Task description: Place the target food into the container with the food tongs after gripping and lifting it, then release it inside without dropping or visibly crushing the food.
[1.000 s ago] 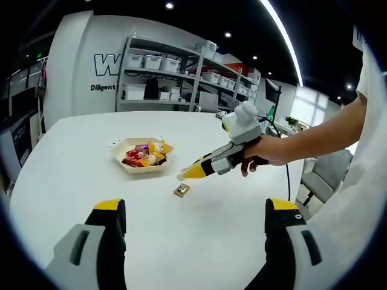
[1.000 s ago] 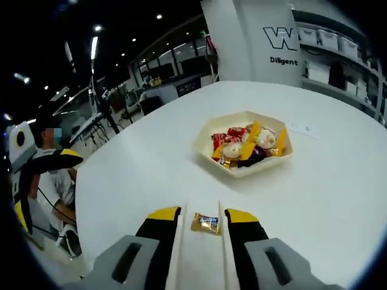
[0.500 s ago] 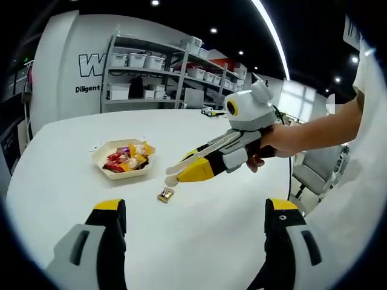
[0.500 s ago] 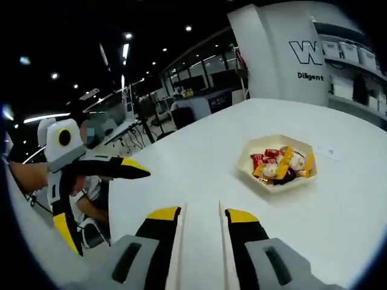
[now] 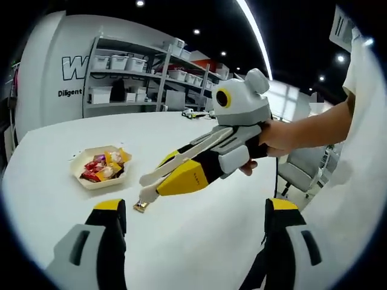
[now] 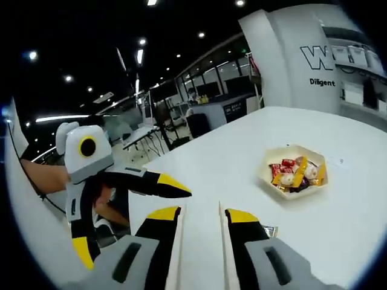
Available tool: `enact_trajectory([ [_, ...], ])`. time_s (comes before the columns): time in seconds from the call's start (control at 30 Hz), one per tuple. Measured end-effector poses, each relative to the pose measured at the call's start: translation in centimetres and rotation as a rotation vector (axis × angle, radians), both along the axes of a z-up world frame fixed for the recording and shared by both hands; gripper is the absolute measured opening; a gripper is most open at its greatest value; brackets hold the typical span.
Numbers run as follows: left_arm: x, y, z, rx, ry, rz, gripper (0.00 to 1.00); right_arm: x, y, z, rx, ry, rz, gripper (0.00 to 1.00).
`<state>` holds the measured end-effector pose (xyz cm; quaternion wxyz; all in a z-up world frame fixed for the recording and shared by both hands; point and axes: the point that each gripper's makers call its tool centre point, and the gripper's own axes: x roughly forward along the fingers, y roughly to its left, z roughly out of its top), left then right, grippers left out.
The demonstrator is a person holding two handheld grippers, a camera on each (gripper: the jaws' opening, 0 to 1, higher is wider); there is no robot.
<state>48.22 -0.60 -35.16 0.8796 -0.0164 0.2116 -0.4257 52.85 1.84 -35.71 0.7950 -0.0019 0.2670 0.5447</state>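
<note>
Hidden: In your right gripper view, the candy (image 6: 269,230) is half hidden behind the right jaw, so you cannot read its wrapper. In your left gripper view, the tong tips cover part of it (image 5: 141,206).
Right gripper (image 5: 154,184): You hold it in your right hand (image 5: 273,136), reaching in from the right of the left gripper view. It slants down toward the table (image 5: 199,241).
Tongs (image 5: 181,158): The two white blades sit narrow, close together. You cannot tell if they pinch anything. Their tips hang just above the candy.
Left gripper (image 6: 181,192): Its yellow-tipped jaws stand wide apart, with nothing between them. It floats over the near edge of the table.
Candy: It lies flat on the table, nearer your edge than the dish. It is too small to tell which way it points.
Dish (image 5: 83,180): The pale, six-sided container sits further in on the table, well apart from the candy. It holds red, yellow and white wrapped sweets (image 6: 295,173).
</note>
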Motion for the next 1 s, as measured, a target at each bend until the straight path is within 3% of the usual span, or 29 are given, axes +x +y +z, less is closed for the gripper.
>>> enact_trajectory([
  [0.27,-0.5,-1.2,0.2,-0.019,0.007,-0.039,0.91,0.0,-0.2,0.0,-0.009,-0.005,0.001,0.24],
  [0.43,-0.8,-1.7,0.2,-0.028,0.023,-0.054,0.96,0.0,-0.4,0.0,-0.014,-0.002,-0.001,0.24],
  [1.0,-0.7,-2.0,1.4,-0.077,0.029,-0.052,0.99,0.6,-0.3,1.6,0.048,0.004,-0.033,0.25],
])
